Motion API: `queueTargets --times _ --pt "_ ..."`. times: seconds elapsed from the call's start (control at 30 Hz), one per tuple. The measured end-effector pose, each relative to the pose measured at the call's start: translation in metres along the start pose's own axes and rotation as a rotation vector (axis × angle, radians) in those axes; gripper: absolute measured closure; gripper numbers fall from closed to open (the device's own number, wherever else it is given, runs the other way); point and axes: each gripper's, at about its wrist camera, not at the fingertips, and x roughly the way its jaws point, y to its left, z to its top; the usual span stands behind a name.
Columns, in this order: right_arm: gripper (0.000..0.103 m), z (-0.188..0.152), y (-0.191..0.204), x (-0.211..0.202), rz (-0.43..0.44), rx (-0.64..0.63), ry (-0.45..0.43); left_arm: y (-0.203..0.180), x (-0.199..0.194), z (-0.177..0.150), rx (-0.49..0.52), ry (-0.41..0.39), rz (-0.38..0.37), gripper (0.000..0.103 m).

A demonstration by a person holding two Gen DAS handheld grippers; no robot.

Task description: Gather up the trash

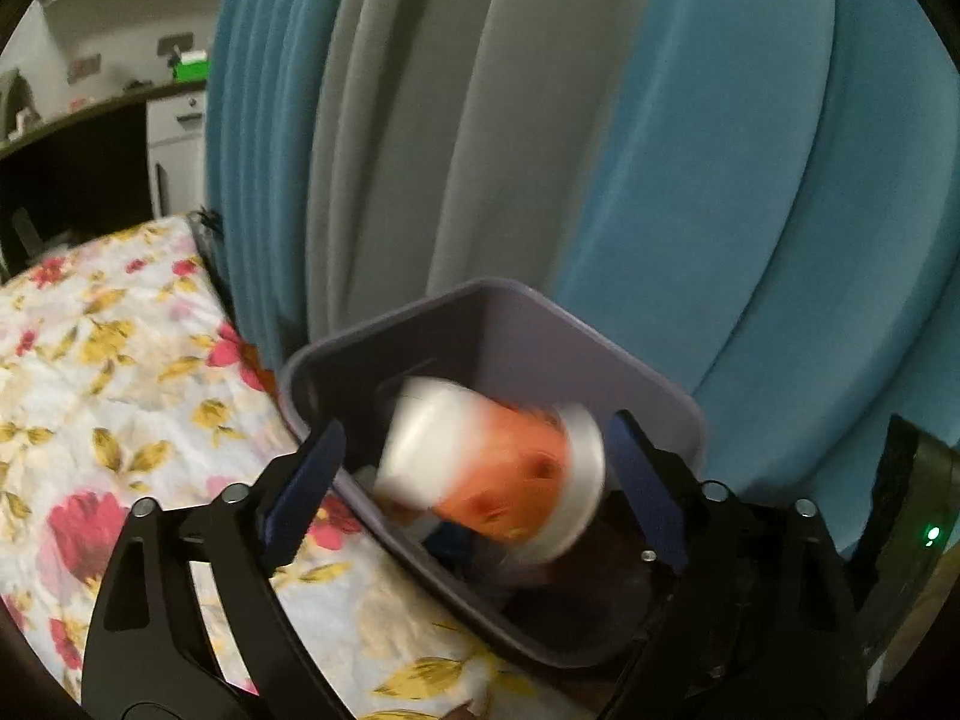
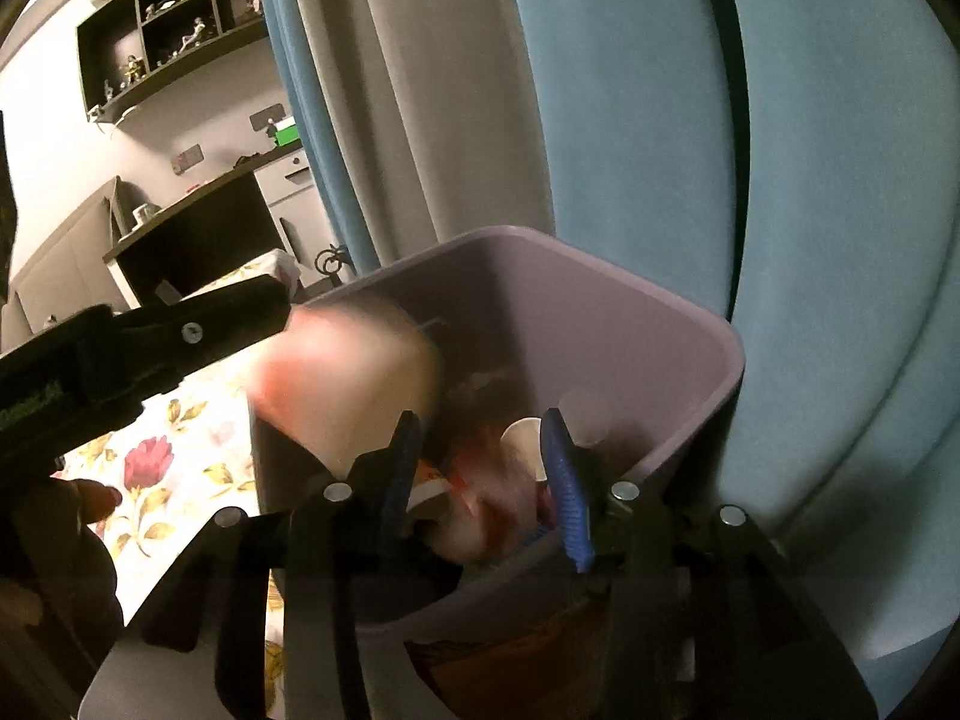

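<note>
Blue and grey curtains (image 1: pixel 540 138) hang behind a grey bin (image 1: pixel 600 354), which is set against a bed with a floral cover (image 1: pixel 120 372). At the far left a dark counter (image 2: pixel 198 228) and wall shelves (image 2: pixel 162 30) are seen.

The left gripper (image 1: pixel 480 468) is held over the bin with its jaws wide apart. A blurred orange-and-white cup (image 1: pixel 498 468) is seen between them, tilted above the bin's opening; no pad appears to press on it, though the blur makes this uncertain. From the right wrist view the same cup (image 2: pixel 348 384) is shown just off the tip of the left gripper, at the bin's near left rim.

The right gripper (image 2: pixel 480 480) is pointed down into the bin, its jaws partly open with nothing gripped. Below them, trash is piled inside: a small white cup (image 2: pixel 525 441) and smeared red-and-white wrappers (image 2: pixel 486 516)
</note>
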Motion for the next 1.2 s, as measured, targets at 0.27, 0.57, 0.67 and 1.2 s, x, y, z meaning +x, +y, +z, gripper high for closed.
queueTargets --times 0.27,0.57,0.67,1.2 --pt "0.02 -0.003 0.006 -0.018 -0.055 -0.033 -0.055 0.023 -0.029 -0.013 -0.009 -0.045 0.124 0.008" --pt "0.006 -0.013 0.037 -0.048 -0.101 -0.114 -0.135 0.047 -0.104 -0.043 0.003 -0.147 0.293 0.006" --pt "0.006 -0.016 0.049 -0.06 -0.083 -0.122 -0.141 0.049 -0.128 -0.055 0.019 -0.164 0.335 0.006" --pt "0.006 -0.067 0.107 -0.149 -0.027 -0.162 -0.209 0.065 -0.253 -0.126 -0.064 -0.201 0.475 0.006"
